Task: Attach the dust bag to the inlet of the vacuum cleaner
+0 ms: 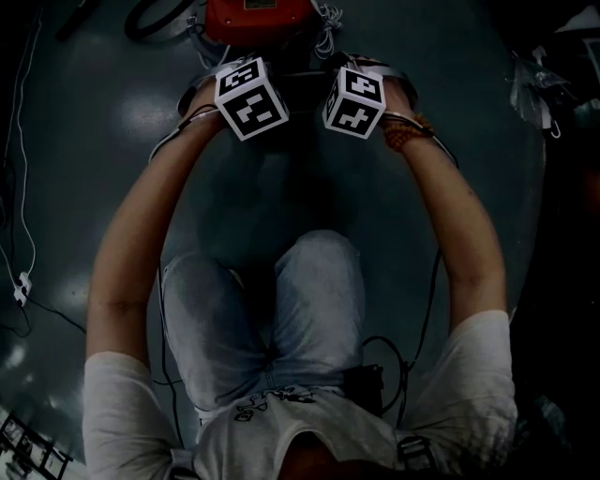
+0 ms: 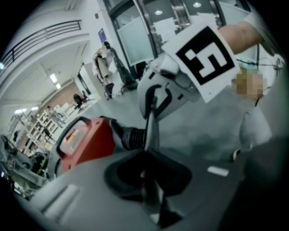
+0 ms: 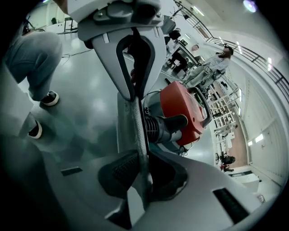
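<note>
A glossy grey floor (image 1: 94,112) of a large hall lies under a kneeling person.

Head view: the boxy red vacuum cleaner (image 1: 258,17) sits straight ahead, just beyond the left tool (image 1: 248,98) and right tool (image 1: 354,101). The tools are level with each other and about equally near to it. The floor to either side is open, apart from cables at the edges.

Left gripper view: the left tool (image 2: 151,173) is clamped on one edge of the thin, flat grey dust bag (image 2: 152,131), seen edge-on. The right tool (image 2: 156,101) grips the opposite edge. The vacuum cleaner (image 2: 86,142) lies to one side, and its black ribbed neck (image 2: 131,137), probably the inlet, points at the bag's face. Whether the two touch cannot be told.

Right gripper view: the right tool (image 3: 142,176) is pinched shut on the dust bag (image 3: 135,122), with the left tool (image 3: 134,76) facing it. The neck (image 3: 162,126) runs square to the sheet from the vacuum cleaner (image 3: 185,113).

The coming move looks like a straight push along the neck's axis, away from the person. Shelving and people stand well apart behind.
</note>
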Demonstrator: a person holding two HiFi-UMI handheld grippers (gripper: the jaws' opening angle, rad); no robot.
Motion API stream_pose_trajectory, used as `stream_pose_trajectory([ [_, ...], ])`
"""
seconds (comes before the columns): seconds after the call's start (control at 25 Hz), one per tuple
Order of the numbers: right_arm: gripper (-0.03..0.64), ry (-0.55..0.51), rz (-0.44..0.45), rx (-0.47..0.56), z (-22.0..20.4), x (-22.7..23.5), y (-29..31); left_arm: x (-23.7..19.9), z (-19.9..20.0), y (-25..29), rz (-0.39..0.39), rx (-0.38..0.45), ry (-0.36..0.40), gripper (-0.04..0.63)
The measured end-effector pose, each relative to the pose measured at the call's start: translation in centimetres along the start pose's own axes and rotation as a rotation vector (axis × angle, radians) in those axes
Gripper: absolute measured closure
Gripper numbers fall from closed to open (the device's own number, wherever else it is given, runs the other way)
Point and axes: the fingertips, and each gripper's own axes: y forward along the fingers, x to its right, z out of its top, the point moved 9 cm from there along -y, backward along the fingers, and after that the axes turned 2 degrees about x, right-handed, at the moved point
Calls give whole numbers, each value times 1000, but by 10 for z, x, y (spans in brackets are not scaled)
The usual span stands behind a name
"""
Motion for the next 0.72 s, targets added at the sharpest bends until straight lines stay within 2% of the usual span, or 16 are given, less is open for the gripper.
stream_pose_trajectory([
  [0.12, 566, -58, -11, -18, 5, 2, 0, -2, -8, 3, -14, 2, -35, 554],
  [0.44, 563, 74, 30, 26, -4, -2, 6, -13, 8, -2, 13, -12, 26, 549],
  [0.72, 558, -17, -28, -1, 2, 4, 3, -7, -5, 12, -14, -23, -29, 554],
])
